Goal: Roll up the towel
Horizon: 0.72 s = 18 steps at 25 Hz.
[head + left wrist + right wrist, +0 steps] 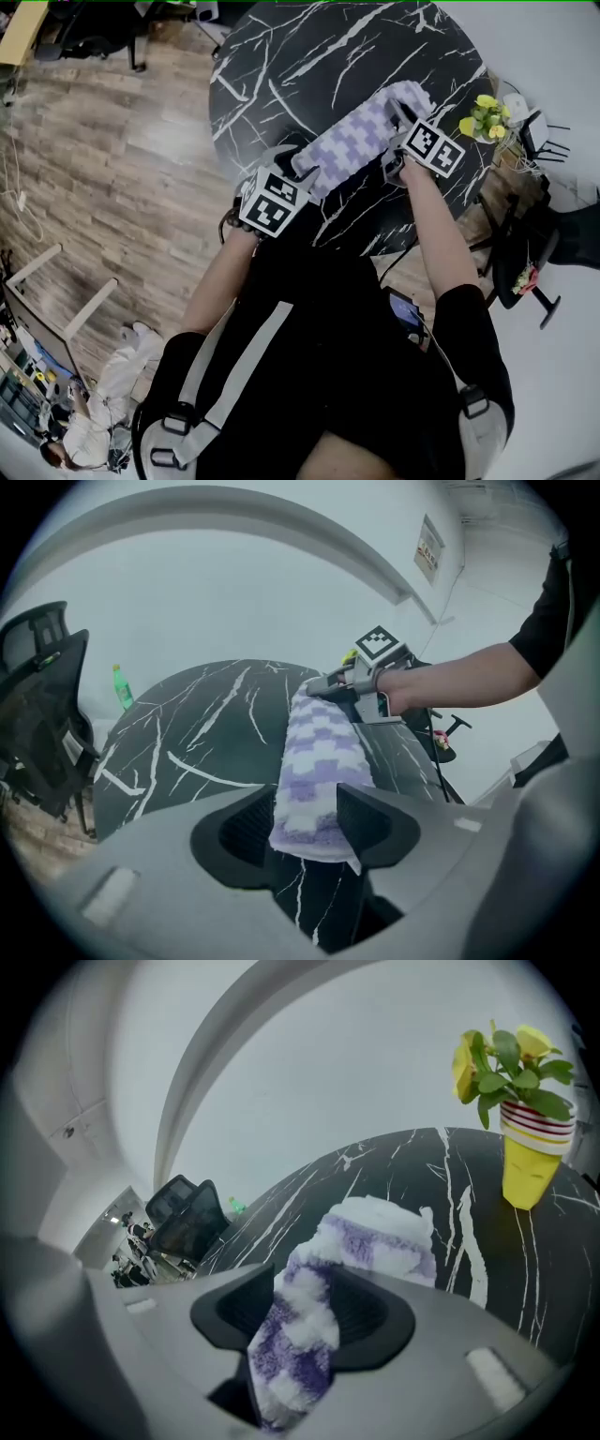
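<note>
Your left gripper point(305, 822) is clamped on the towel point(361, 141) at its 8 o'clock end, and your right gripper point(305, 1312) pinches the 2 o'clock end. The purple-checked band stretches between them across the marble table point(281, 66).

Your towel point(361, 136) is checked in lilac and white. Your round table point(281, 56) is black marble with white veins. The flowerpot point(525, 1174) is yellow with red and white stripes, its flowers point(465, 1063) yellow, its leaves point(506, 1054) green. The plank floor point(122, 169) is brown.
</note>
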Available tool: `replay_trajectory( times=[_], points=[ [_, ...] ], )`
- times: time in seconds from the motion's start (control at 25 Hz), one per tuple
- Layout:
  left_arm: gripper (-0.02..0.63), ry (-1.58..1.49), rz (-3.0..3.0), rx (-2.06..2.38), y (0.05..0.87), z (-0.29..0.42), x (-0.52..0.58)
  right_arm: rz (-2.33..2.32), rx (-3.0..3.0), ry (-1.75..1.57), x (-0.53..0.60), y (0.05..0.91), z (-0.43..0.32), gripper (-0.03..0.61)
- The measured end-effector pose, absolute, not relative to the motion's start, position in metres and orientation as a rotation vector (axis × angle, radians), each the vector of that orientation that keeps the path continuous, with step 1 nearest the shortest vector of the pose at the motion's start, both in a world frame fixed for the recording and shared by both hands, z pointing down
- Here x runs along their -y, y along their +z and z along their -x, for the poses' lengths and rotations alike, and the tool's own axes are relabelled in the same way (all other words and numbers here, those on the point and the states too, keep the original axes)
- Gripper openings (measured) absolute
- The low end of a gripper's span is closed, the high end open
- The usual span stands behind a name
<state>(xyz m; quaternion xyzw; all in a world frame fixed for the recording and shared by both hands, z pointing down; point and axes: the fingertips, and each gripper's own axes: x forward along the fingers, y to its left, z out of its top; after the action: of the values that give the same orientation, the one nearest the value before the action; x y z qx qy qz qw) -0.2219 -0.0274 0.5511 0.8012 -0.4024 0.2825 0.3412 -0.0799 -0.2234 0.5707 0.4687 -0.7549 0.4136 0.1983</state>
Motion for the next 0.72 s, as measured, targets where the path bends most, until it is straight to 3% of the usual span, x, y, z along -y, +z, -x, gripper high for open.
replay_trajectory(
  times=[0.32, 0.72],
  points=[
    [0.222, 0.804, -2.171, 0.895, 0.556, 0.18, 0.015, -1.329, 2.124, 1.172, 0.221, 0.57, 0.075, 0.184],
    [0.222, 0.863, -2.128, 0.911, 0.577, 0.194, 0.02, -1.385, 2.183, 1.133, 0.198, 0.54, 0.047, 0.184]
  ],
)
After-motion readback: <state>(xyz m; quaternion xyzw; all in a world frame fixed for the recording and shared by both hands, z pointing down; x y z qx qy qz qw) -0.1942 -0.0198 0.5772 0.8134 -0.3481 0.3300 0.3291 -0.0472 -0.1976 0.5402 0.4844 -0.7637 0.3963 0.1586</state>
